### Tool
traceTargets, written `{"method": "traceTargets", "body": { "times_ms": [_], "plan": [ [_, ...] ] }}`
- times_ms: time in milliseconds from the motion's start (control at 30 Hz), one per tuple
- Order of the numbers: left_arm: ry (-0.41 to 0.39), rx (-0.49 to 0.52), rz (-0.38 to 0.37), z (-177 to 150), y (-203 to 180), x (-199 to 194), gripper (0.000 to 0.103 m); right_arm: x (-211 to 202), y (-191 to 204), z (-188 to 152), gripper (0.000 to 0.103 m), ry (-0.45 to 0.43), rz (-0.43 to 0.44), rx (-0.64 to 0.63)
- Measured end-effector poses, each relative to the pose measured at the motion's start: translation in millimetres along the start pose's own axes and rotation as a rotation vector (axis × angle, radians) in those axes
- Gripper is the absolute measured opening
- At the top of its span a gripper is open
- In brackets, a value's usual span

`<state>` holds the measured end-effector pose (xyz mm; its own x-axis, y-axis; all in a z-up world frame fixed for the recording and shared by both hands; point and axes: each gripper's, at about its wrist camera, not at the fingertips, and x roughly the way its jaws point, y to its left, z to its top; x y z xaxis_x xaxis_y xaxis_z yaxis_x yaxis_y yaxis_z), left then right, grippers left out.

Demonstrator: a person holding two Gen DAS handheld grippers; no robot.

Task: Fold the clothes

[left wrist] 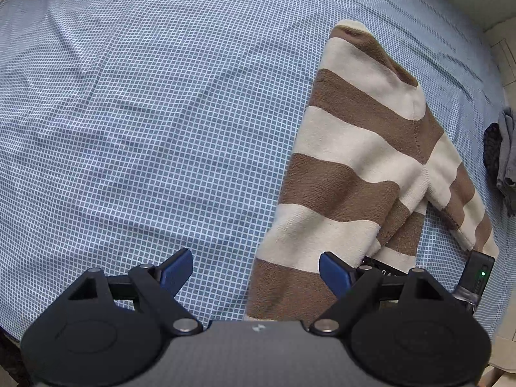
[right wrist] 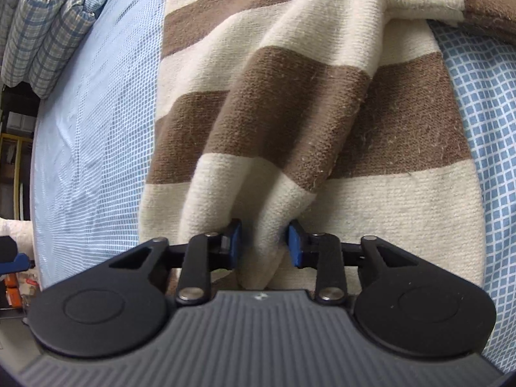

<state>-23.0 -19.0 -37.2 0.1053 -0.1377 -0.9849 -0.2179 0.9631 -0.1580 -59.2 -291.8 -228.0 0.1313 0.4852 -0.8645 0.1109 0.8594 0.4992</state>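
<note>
A brown and cream striped sweater lies partly folded on the right side of a blue checked bed sheet, one sleeve angled across its lower part. My left gripper hangs open above the sheet at the sweater's left edge, its blue pads holding nothing. In the right wrist view, my right gripper is shut on a bunched cream fold of the sweater, and the cloth rises in ridges from between the pads.
A dark grey bundle of clothes sits at the bed's right edge. A black device with a green light shows by the sweater's hem. A plaid quilt lies at the far left of the bed. Wide bare sheet spreads left of the sweater.
</note>
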Motion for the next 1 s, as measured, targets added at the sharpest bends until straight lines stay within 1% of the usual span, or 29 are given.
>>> {"method": "traceTargets", "body": {
  "times_ms": [67,133,233,367,467,533,567,733,800,833,933,967,1000],
  "plan": [
    [-0.006,0.012,-0.003,-0.4,-1.3,-2.6,0.087,1.9,5.6,4.9,0.015,0.009,0.031,0.03],
    [-0.012,0.024,-0.006,-0.7,-2.5,-5.2,0.087,3.9,11.2,9.6,0.014,0.012,0.036,0.047],
    [-0.015,0.051,-0.007,0.7,-7.1,-7.8,0.087,10.1,21.0,13.3,0.013,0.022,-0.028,0.016],
    [-0.015,0.072,-0.009,1.9,-9.4,-13.1,0.087,5.5,23.7,12.0,0.012,-0.009,-0.109,0.059],
    [-0.014,0.08,-0.014,3.7,-7.8,-15.3,0.087,-9.5,10.0,-0.2,0.012,-0.037,-0.172,0.139],
    [-0.007,0.08,-0.022,5.7,-6.1,-11.1,0.087,-21.9,5.3,-5.4,0.012,-0.06,-0.219,0.16],
    [-0.005,0.081,-0.024,6.1,-5.9,-9.6,0.087,-29.4,4.4,-7.8,0.012,-0.076,-0.247,0.156],
    [-0.001,0.087,-0.042,6.0,-9.8,-10.1,0.087,-76.8,-11.1,-10.8,0.012,-0.116,-0.3,0.161],
    [0.004,0.095,-0.049,6.6,-12.4,-11.0,0.087,-89.5,-17.6,-9.4,0.012,-0.113,-0.343,0.14],
    [0.006,0.102,-0.051,7.0,-13.7,-9.5,0.087,-105.5,-32.1,-10.9,0.012,-0.104,-0.362,0.115],
    [0.02,0.129,-0.058,6.8,-22.5,-7.2,0.087,-93.9,-31.5,-4.5,0.012,-0.052,-0.402,0.041],
    [0.025,0.141,-0.06,6.4,-25.8,-6.3,0.087,-88.7,-32.5,-4.2,0.013,-0.017,-0.413,0.003],
    [0.029,0.154,-0.06,6.0,-30.1,-5.5,0.087,-81.9,-28.1,-3.2,0.014,-0.006,-0.434,-0.039]
  ]
}}
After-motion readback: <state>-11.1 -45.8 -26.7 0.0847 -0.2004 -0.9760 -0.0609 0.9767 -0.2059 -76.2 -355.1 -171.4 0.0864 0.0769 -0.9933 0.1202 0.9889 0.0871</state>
